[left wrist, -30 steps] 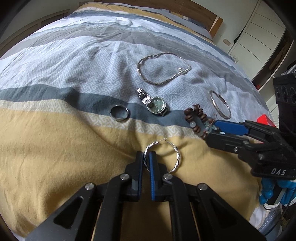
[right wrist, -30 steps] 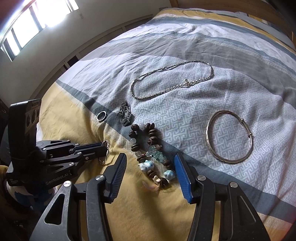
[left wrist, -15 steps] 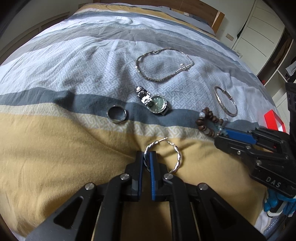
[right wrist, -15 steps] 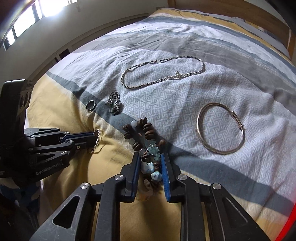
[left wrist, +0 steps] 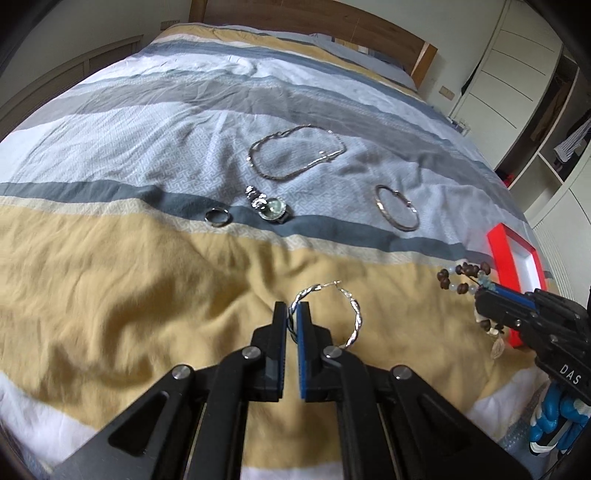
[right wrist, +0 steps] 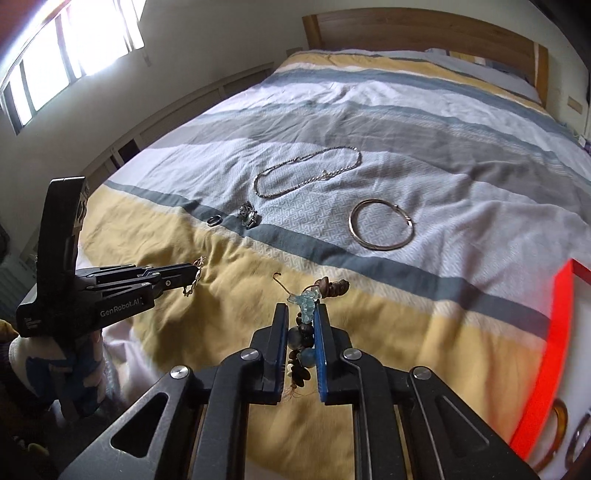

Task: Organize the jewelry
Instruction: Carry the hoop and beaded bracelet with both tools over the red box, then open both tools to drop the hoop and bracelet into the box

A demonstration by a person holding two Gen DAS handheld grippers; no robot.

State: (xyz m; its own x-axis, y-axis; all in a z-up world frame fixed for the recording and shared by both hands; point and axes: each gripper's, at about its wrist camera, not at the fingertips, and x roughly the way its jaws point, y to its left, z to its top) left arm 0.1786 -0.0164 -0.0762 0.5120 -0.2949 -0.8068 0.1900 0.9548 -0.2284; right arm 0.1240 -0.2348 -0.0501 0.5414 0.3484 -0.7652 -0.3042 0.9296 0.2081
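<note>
The twisted silver hoop earring [left wrist: 334, 317] is pinched at its left edge between the fingers of the left tool [left wrist: 294, 314], which are closed on it; the rest of the hoop hangs out to the right over the yellow band of the bed cover [left wrist: 147, 280]. In the right wrist view the same earring [right wrist: 194, 282] dangles from the tip of the left tool [right wrist: 192, 275], raised above the cover.

The beaded bracelet [right wrist: 312, 295], of dark brown beads and pale blue stones, is clamped between the fingers of the right tool [right wrist: 301, 314], with a bunch of beads sticking out past the fingertips. From the left wrist view the bracelet [left wrist: 463, 277] hangs at the tip of the right tool [left wrist: 487, 295], just in front of a red box [left wrist: 496, 243] with a white inside.

Farther up the bed, on the dark grey stripe, a ring [left wrist: 218, 216] lies near a watch [left wrist: 271, 208] with a greenish dial. A thin bangle [left wrist: 397, 212] lies to their right on the pale patterned stripe, and a chain necklace [left wrist: 295, 151] lies in a loose loop beyond them. A wooden headboard [right wrist: 406, 29] stands at the far end.
</note>
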